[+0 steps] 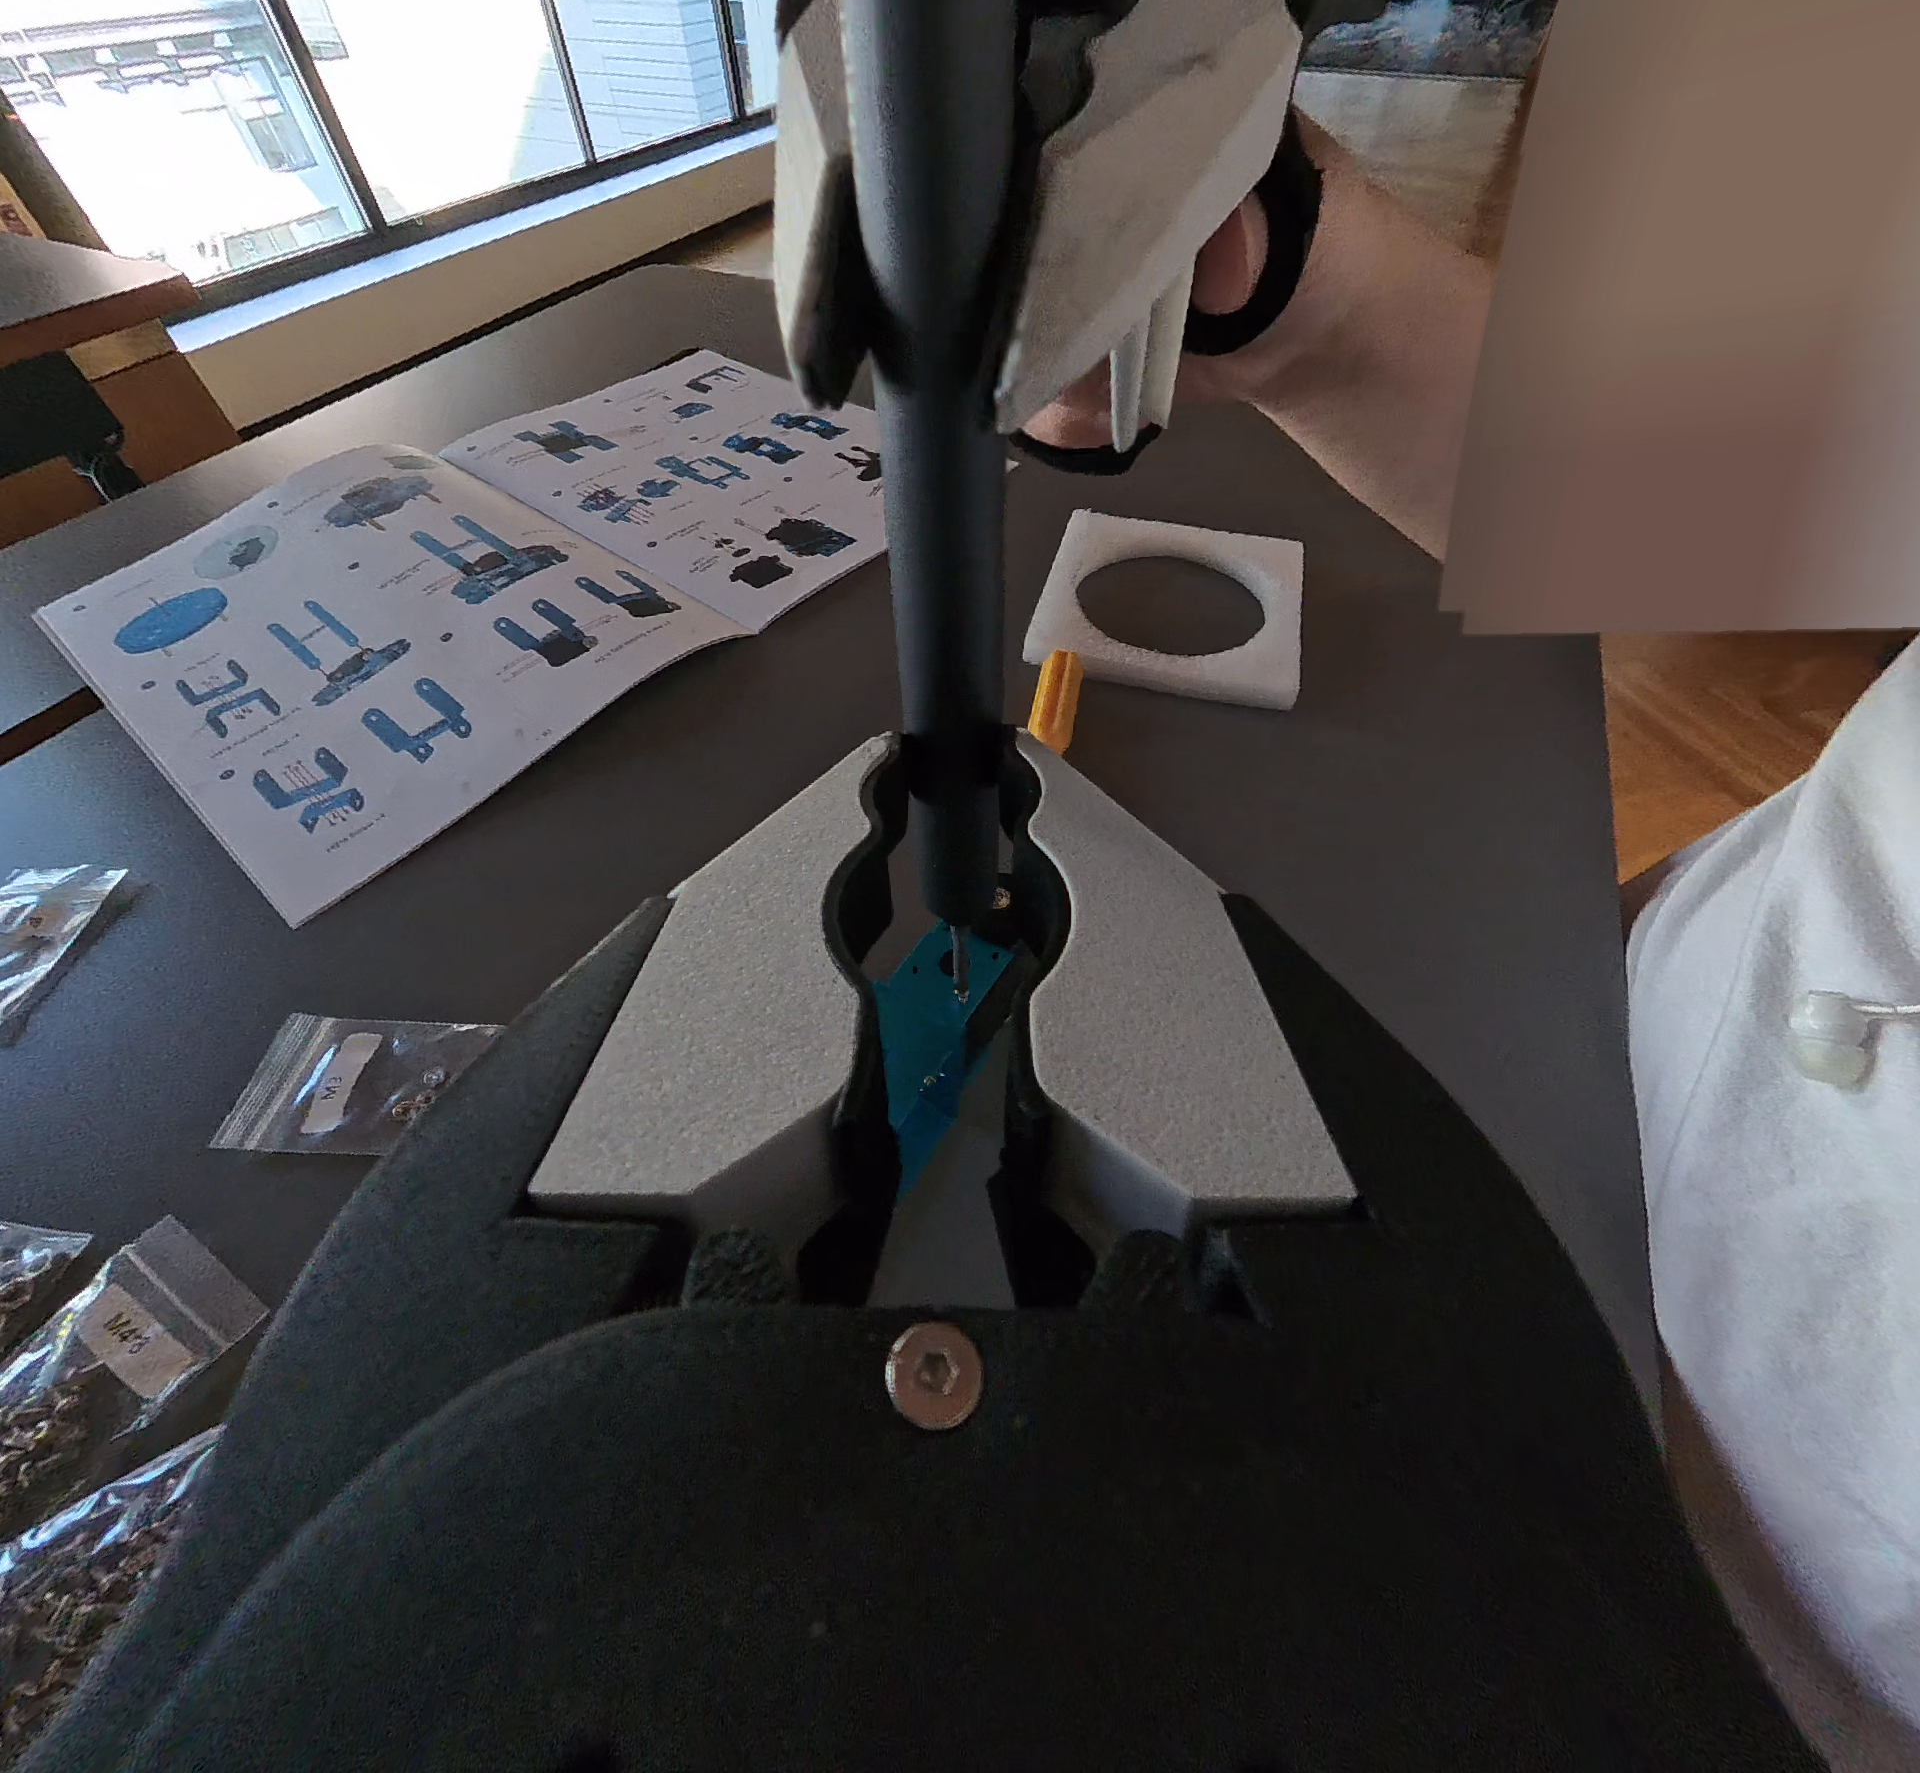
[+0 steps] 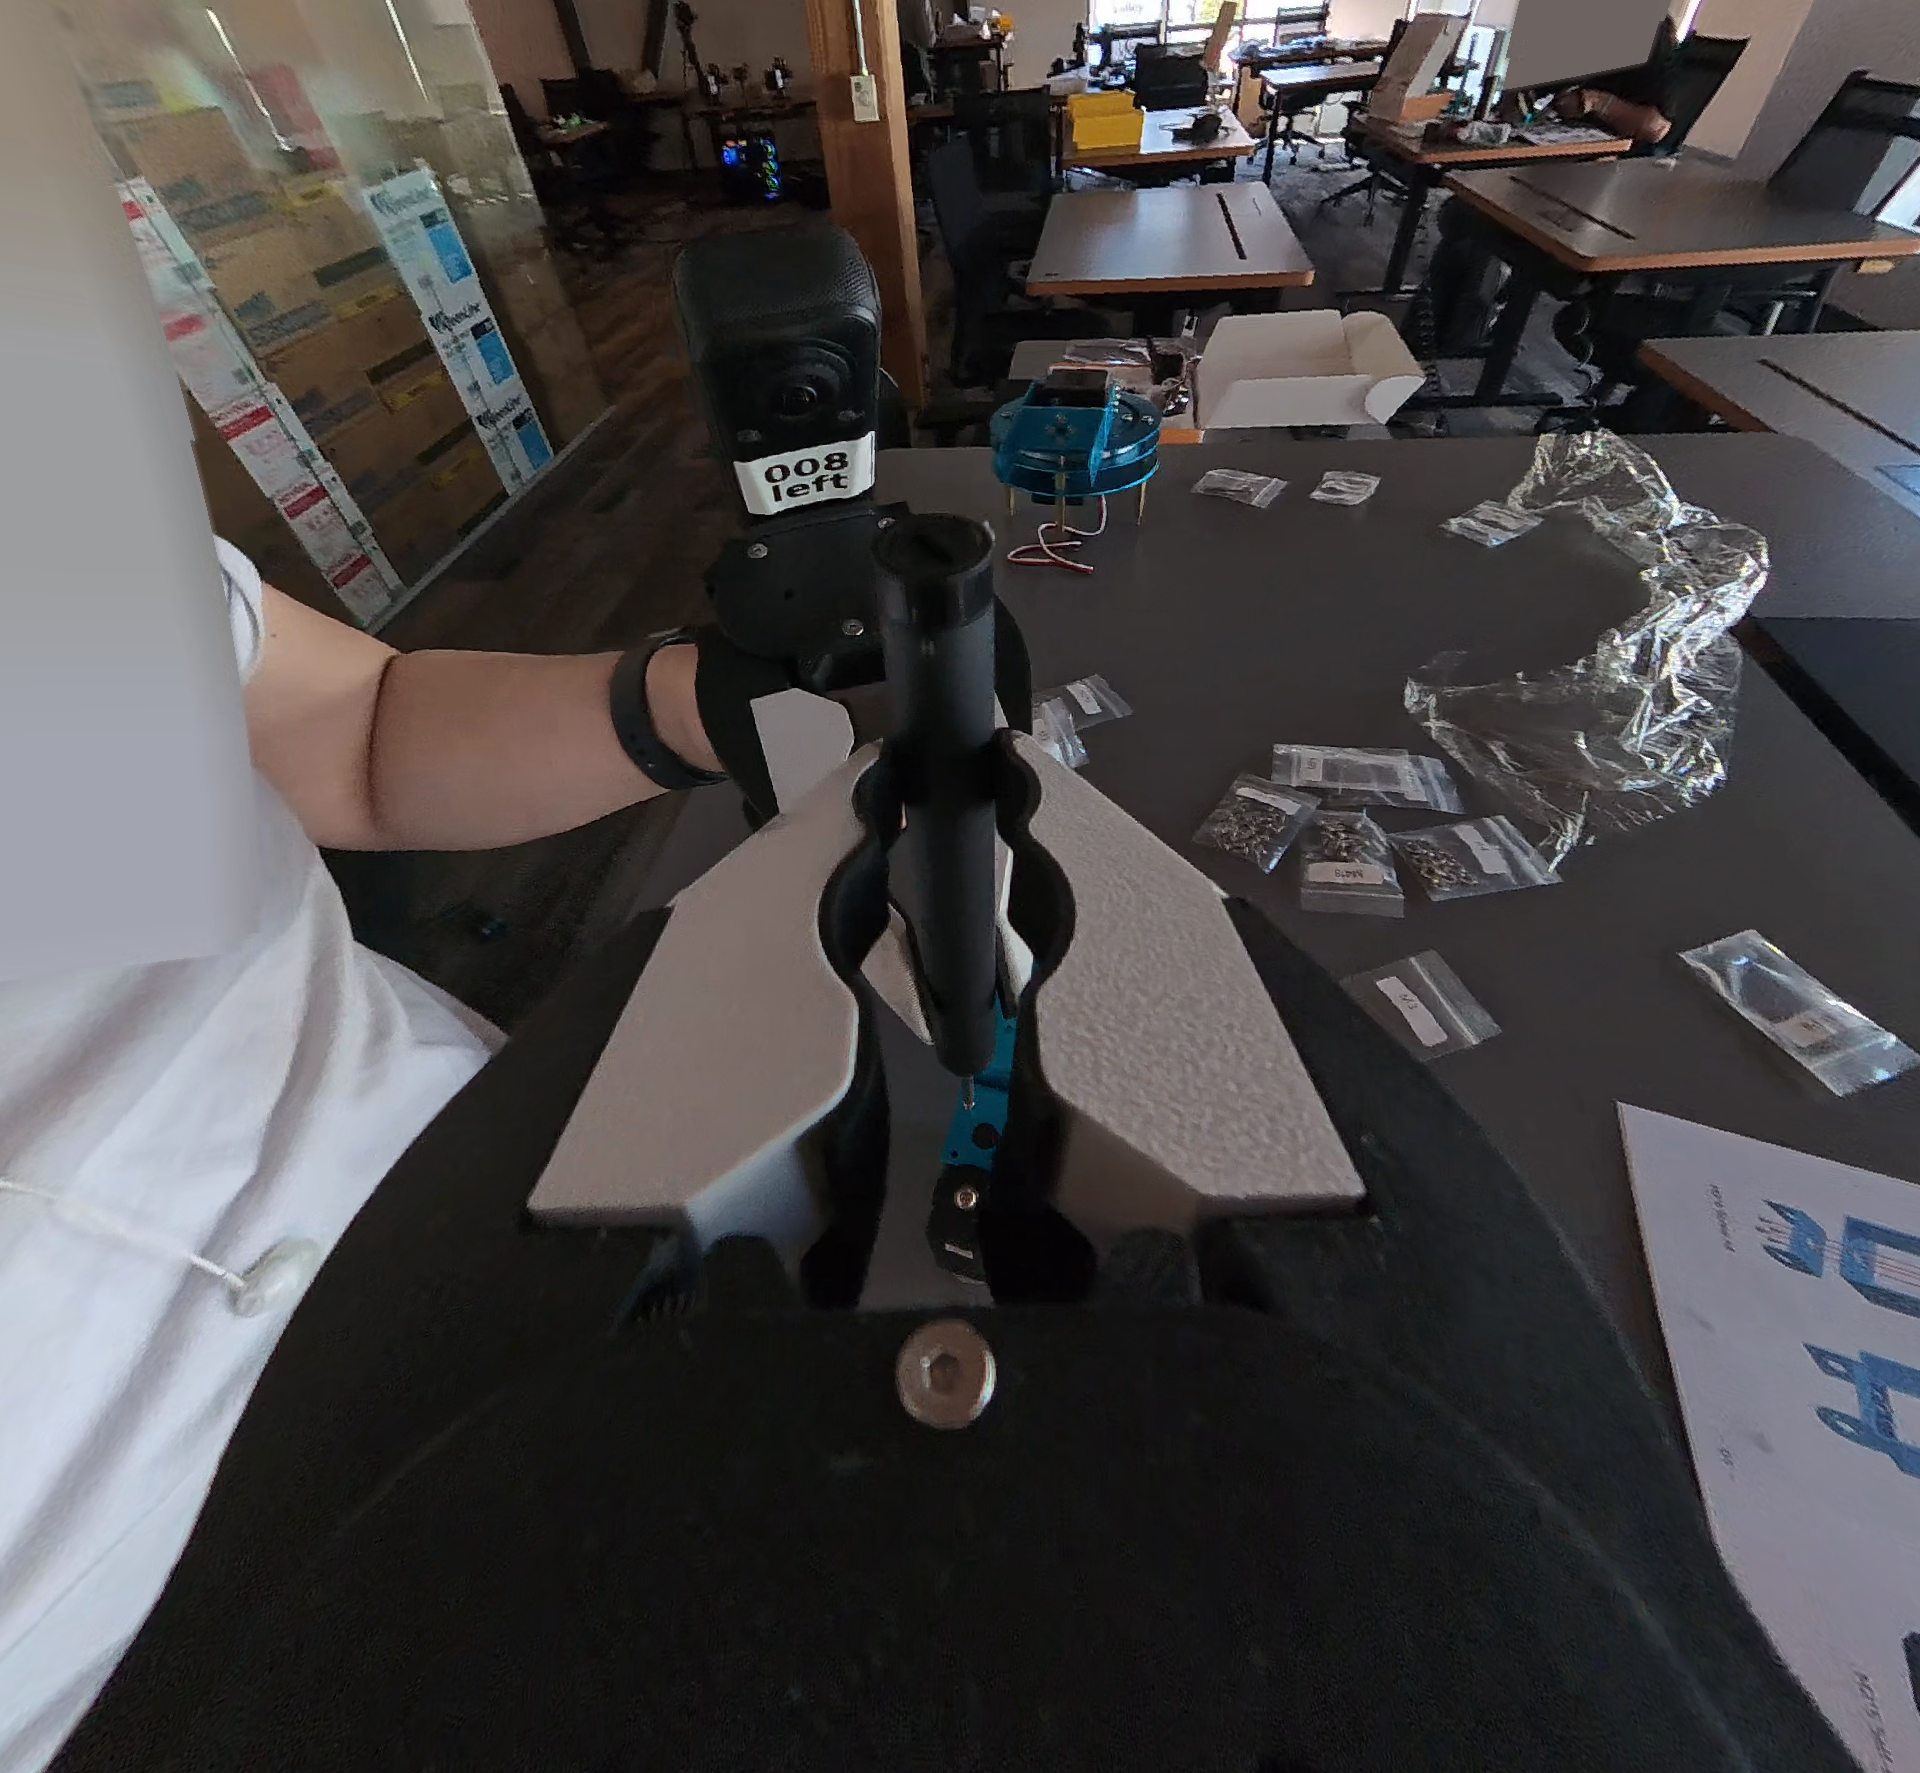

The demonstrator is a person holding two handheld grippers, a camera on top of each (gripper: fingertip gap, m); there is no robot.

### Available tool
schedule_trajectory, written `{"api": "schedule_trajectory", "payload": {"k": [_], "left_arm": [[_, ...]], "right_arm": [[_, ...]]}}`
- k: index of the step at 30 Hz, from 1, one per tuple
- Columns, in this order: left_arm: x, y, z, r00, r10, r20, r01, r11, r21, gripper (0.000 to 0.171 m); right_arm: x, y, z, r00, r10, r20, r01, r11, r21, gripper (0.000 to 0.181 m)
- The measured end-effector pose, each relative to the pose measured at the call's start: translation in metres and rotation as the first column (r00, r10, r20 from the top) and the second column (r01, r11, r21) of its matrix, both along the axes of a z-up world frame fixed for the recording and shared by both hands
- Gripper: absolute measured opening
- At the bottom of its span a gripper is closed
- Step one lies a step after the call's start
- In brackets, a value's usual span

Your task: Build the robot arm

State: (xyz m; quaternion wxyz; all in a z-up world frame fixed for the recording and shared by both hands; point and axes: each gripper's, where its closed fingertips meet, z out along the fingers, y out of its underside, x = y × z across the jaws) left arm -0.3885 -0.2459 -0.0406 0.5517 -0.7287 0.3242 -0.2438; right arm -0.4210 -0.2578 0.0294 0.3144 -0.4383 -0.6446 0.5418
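My left gripper (image 1: 956, 767) is shut on a blue metal bracket (image 1: 930, 1048) with a black part fixed to it, held just above the dark table (image 1: 1351, 840). My right gripper (image 2: 951, 778) is shut on a black powered screwdriver (image 2: 940, 736), held nearly upright. The right gripper also shows at the top of the left wrist view (image 1: 925, 383). The screwdriver (image 1: 940, 476) comes down between the left fingers and its bit rests on a small screw on the bracket. In the right wrist view the bracket (image 2: 971, 1131) lies under the bit, with the left gripper's white finger (image 2: 800, 736) behind.
An open instruction booklet (image 1: 416, 643), a white foam square with a round hole (image 1: 1169, 601), an orange piece (image 1: 1055, 695) and bags of screws (image 2: 1340, 850) lie on the table. A blue round assembly (image 2: 1070, 445), crumpled clear plastic (image 2: 1600, 674) and a white box (image 2: 1299, 373) are farther off. The gap from one gripper's tips to the other's is roughly 7 cm.
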Motion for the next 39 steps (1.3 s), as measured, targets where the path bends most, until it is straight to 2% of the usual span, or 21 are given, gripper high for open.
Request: {"api": "schedule_trajectory", "payload": {"k": [5,9,12,14,16,19,22,32,39], "left_arm": [[-0.004,0.001,-0.005,1.000,0.029,-0.010,-0.029,1.000,-0.012,0.016],[-0.003,0.004,-0.011,0.999,0.053,-0.007,-0.053,0.998,-0.018,0.016],[-0.003,0.005,-0.011,0.998,0.058,0.000,-0.058,0.998,-0.015,0.016],[-0.003,0.005,-0.011,0.999,0.044,0.019,-0.043,0.999,-0.025,0.016],[-0.004,0.005,-0.011,0.999,0.042,0.022,-0.042,0.999,-0.022,0.016],[-0.002,0.004,-0.011,0.999,0.029,0.016,-0.028,1.000,-0.012,0.016],[-0.001,0.003,-0.011,1.000,0.020,0.016,-0.019,1.000,-0.012,0.016],[-0.001,0.003,-0.011,0.999,-0.002,0.032,0.003,1.000,-0.019,0.016],[-0.001,0.004,-0.011,0.999,-0.004,0.031,0.005,1.000,-0.012,0.016]], "right_arm": [[-0.004,0.008,-0.001,0.988,-0.153,0.017,0.151,0.984,0.094,0.018],[-0.005,0.014,-0.001,0.967,-0.253,0.014,0.252,0.966,0.065,0.017],[-0.006,0.015,-0.001,0.964,-0.266,-0.001,0.266,0.963,0.050,0.017],[-0.005,0.012,-0.003,0.977,-0.212,-0.015,0.212,0.975,0.071,0.021],[-0.001,0.008,-0.014,0.993,-0.120,0.006,0.119,0.988,0.101,0.037],[0.006,0.005,-0.043,0.998,0.005,0.069,-0.012,0.994,0.106,0.038],[0.008,0.000,-0.061,0.991,0.099,0.088,-0.104,0.993,0.062,0.026],[0.011,-0.002,-0.061,0.967,0.239,0.089,-0.237,0.971,-0.026,0.025],[0.009,0.002,-0.061,0.956,0.262,0.131,-0.256,0.965,-0.062,0.017]]}}
